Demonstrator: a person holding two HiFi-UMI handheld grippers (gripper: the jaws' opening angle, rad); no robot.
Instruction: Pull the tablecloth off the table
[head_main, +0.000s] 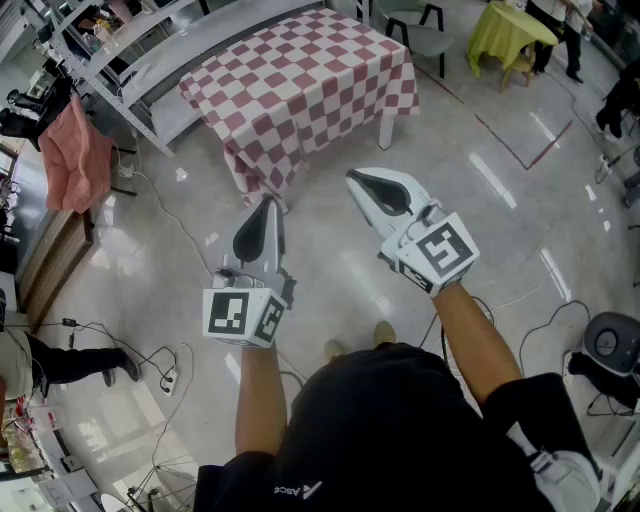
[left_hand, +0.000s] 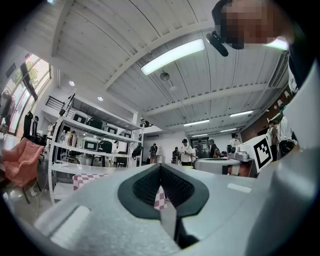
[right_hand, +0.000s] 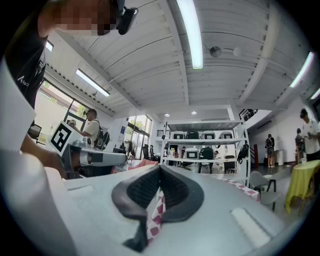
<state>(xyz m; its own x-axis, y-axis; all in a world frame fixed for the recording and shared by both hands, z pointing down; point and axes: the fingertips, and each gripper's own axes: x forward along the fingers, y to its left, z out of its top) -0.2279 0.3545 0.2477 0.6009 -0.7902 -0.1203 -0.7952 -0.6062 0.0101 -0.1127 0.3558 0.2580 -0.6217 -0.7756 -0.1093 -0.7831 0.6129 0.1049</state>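
A red-and-white checked tablecloth (head_main: 300, 80) covers the table ahead of me, and one corner hangs down towards the floor. My left gripper (head_main: 268, 203) is shut, with its tip just short of that hanging corner. My right gripper (head_main: 355, 180) is also shut, over bare floor to the right of the corner and apart from the cloth. In the left gripper view the gripper (left_hand: 160, 166) points towards the table, with the cloth (left_hand: 80, 180) off to the left. In the right gripper view the gripper (right_hand: 160, 167) has the cloth (right_hand: 245, 189) to its right. Only a sliver of check shows through each jaw slit.
A pink cloth (head_main: 75, 155) hangs at the left beside a metal shelf rack (head_main: 130, 50). Behind the table are a chair (head_main: 425, 30) and a yellow-covered table (head_main: 510, 30). Cables (head_main: 150, 360) trail on the glossy floor at the left, and a round device (head_main: 608, 342) stands at the right. People stand in the background.
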